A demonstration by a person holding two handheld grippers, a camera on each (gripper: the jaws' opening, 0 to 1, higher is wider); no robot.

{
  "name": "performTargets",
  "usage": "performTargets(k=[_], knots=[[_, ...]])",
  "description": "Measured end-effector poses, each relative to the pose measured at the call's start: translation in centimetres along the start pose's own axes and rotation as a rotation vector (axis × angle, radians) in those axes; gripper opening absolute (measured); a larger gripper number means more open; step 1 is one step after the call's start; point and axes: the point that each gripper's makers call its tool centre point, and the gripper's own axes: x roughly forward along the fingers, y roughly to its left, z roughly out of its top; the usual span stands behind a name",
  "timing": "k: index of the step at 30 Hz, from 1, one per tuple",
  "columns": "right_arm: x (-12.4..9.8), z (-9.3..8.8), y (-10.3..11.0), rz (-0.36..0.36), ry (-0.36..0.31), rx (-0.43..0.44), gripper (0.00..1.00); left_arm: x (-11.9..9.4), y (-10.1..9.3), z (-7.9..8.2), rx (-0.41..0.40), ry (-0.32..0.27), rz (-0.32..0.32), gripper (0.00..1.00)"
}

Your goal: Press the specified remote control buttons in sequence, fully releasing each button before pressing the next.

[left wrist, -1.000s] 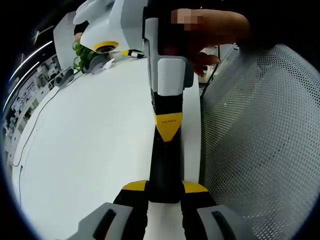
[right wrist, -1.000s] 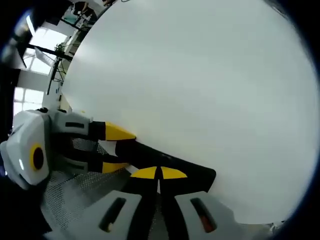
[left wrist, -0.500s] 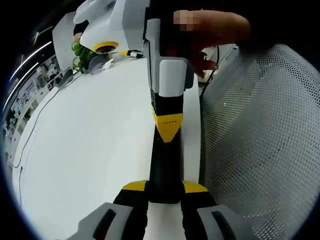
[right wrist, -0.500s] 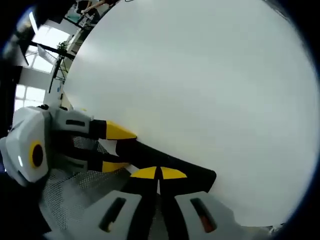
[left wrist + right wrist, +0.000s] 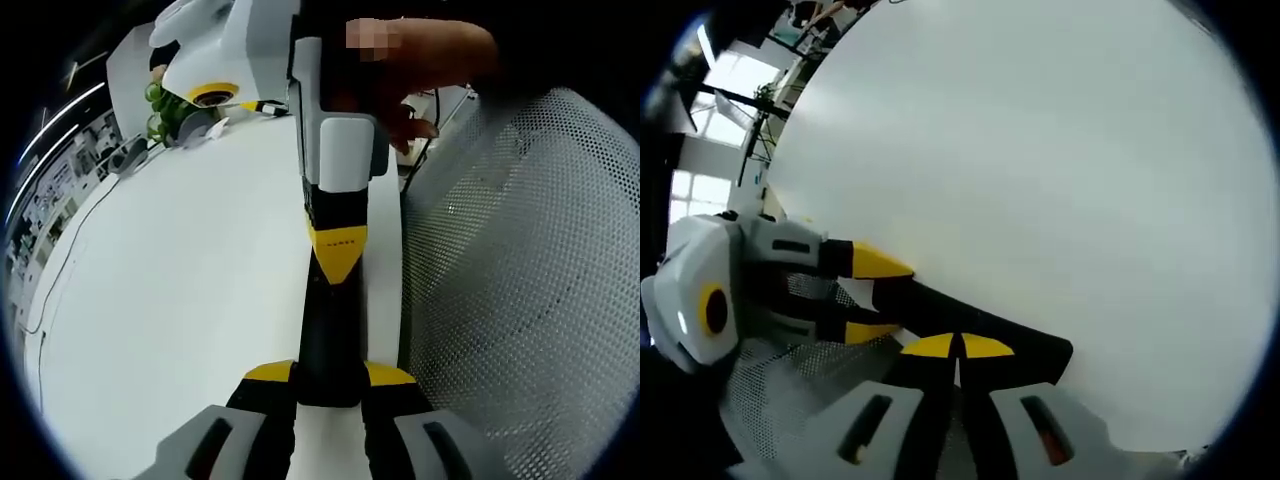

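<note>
Remote control [image 5: 330,320]: a long black slab held above the white table [image 5: 180,300], running straight away from the left gripper [image 5: 330,372]. No buttons or markings can be made out on it in either view.

Left gripper: the yellow-tipped jaws are clamped on the near end of the remote, one on each long edge. The gap is just the remote's width.

Right gripper [image 5: 337,255]: comes in from the far side with a person's hand [image 5: 430,60] on its body. Its jaws are drawn together into a single yellow point, holding nothing. In the left gripper view the point sits on the remote's upper face, about midway along. In the right gripper view the paired tips [image 5: 958,346] meet against the black body [image 5: 1040,355], with the left gripper [image 5: 875,297] gripping the far end.

Step in hand, as I judge it: a press on one button, with contact apparently made. How deep the press goes cannot be told.

Next move calls for lifting the point clear so the button is fully released. Then shift along the face to the next target, with the left grip steady and the remote held flat.

Surroundings: grey mesh chair back [image 5: 520,280] close on one side, and a green plant [image 5: 160,105] at the table's far edge.
</note>
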Motion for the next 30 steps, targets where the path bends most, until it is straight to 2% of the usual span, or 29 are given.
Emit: performTargets(k=[6,14,30], knots=[[0.0,-0.3,0.1,-0.003,0.017,0.001,0.00,0.0,0.0,0.0,0.000,-0.001,-0.001,0.25],[0.1,-1.1,0.2,0.015,0.072,0.019,0.00,0.0,0.0,0.0,0.000,0.000,-0.001,0.25],[0.1,-1.4,0.2,0.024,0.075,0.029,0.00,0.0,0.0,0.0,0.002,0.000,-0.001,0.25]])
